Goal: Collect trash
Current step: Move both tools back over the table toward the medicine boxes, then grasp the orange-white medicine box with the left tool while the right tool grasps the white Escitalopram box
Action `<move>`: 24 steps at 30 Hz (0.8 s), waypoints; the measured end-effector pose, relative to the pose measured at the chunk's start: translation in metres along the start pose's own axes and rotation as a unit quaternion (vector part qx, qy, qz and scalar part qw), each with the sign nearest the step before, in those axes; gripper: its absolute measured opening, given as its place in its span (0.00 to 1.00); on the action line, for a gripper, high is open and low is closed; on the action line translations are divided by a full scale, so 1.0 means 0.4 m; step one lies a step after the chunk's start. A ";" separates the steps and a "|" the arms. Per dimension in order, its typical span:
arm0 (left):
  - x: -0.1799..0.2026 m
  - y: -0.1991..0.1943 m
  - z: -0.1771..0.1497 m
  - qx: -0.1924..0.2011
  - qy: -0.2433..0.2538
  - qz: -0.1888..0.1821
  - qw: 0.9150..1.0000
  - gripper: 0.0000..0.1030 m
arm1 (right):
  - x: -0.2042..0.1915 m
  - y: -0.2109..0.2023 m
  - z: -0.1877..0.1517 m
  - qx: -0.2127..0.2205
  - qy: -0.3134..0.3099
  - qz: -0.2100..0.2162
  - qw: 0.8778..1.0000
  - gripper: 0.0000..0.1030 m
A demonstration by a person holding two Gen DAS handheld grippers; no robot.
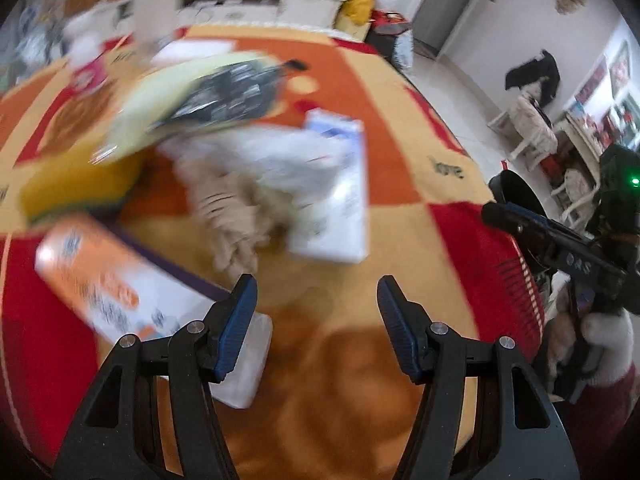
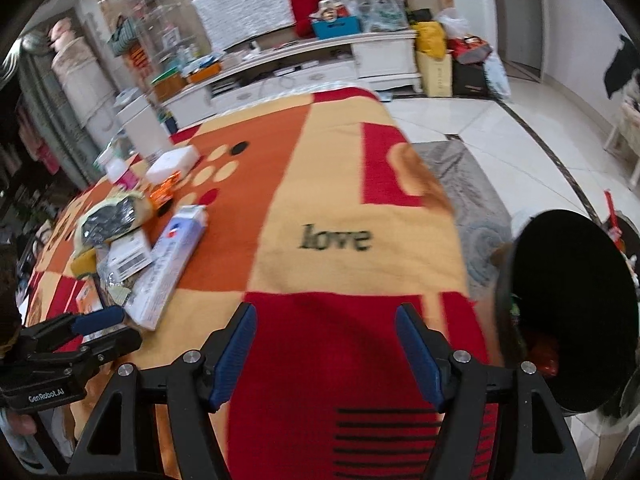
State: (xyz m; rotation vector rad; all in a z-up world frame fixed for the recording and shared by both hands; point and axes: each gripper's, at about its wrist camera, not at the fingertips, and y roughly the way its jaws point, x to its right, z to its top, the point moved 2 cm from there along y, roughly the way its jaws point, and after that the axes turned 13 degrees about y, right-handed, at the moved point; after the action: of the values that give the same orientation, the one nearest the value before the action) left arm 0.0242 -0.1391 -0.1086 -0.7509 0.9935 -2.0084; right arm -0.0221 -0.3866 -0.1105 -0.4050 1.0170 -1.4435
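Observation:
A pile of trash lies on a table covered with an orange, yellow and red cloth [image 2: 340, 184]. In the blurred left wrist view I see a long white and blue box [image 1: 340, 196], crumpled beige and white paper [image 1: 240, 208], an orange and white box [image 1: 108, 284] and a yellow bag with a black print [image 1: 208, 96]. My left gripper [image 1: 316, 300] is open and empty, just short of the pile. My right gripper [image 2: 326, 324] is open and empty over the red front part of the cloth. A black trash bin [image 2: 572, 312] stands at the table's right edge with red trash inside.
The white and blue box [image 2: 168, 268] and the yellow bag [image 2: 112, 220] also show at the left of the right wrist view, with a white square box [image 2: 174, 162] behind. A white cabinet [image 2: 312, 68] stands beyond the table. Tiled floor and a grey rug [image 2: 472, 196] lie to the right.

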 end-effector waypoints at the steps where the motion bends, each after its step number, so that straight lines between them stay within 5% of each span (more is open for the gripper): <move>1: -0.029 -0.022 -0.025 -0.003 -0.011 0.002 1.000 0.59 | -0.016 0.008 -0.002 -0.004 -0.005 0.004 1.000 0.67; 10: -0.221 -0.163 -0.165 -0.008 -0.093 0.068 0.993 0.59 | -0.193 0.084 -0.019 -0.036 -0.057 0.046 0.997 0.68; 19: -0.238 -0.246 -0.127 0.044 -0.083 0.063 0.994 0.60 | -0.355 0.111 0.015 -0.046 -0.121 0.091 0.987 0.68; 24: -0.280 -0.218 -0.110 0.035 -0.090 0.070 0.993 0.60 | -0.422 0.161 0.034 -0.073 -0.164 0.095 0.979 0.68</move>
State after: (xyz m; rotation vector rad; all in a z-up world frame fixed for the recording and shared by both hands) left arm 0.0192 0.0059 -0.0776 -0.7871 0.8424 -1.8114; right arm 0.0579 -0.2246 -0.0979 -0.6140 0.8705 -1.0905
